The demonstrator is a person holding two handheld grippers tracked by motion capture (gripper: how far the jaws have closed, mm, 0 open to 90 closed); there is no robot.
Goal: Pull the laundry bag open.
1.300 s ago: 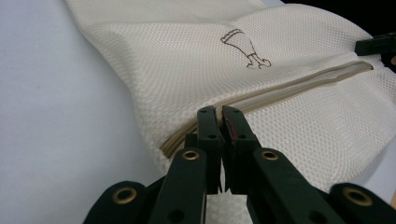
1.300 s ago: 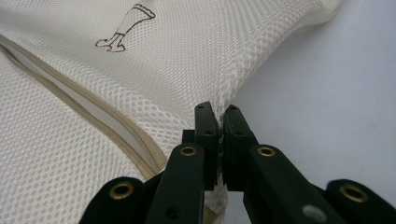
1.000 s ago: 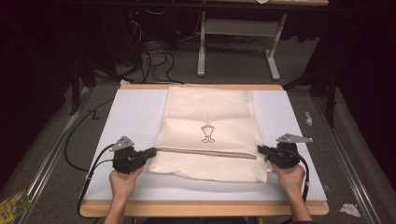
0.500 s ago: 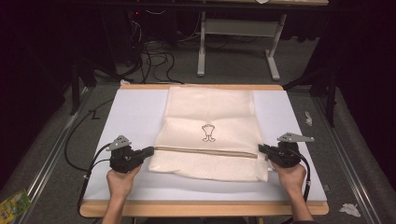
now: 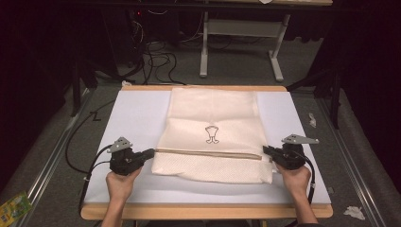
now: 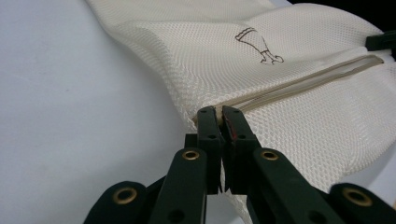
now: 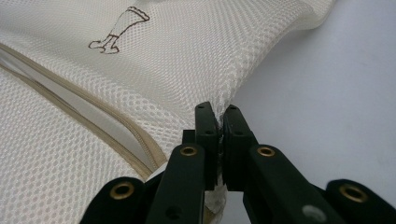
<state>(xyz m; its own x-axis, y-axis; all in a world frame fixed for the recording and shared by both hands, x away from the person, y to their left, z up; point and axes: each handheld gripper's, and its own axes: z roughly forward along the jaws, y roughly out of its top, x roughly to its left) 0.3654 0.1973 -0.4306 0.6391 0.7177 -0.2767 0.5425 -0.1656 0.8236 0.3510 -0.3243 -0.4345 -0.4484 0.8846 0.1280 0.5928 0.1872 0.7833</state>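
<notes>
Two grippers, one mesh laundry bag (image 5: pixel 213 137) on desk (image 5: pixel 132 113).
Left gripper (image 6: pixel 219 116) and right gripper (image 7: pixel 217 114) fingers are clamped on opposite zipper-seam ends.

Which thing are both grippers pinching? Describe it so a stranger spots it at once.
On the white table top lies one large cream mesh bag, stretching from the far edge toward the person. The left gripper and right gripper pinch its side edges at the ends of a tan zipper. A small dark drawing marks its middle.

Dark room, grey floor (image 5: pixel 236 66), cables (image 5: pixel 156 52), white desk frame (image 5: pixel 241 33).
</notes>
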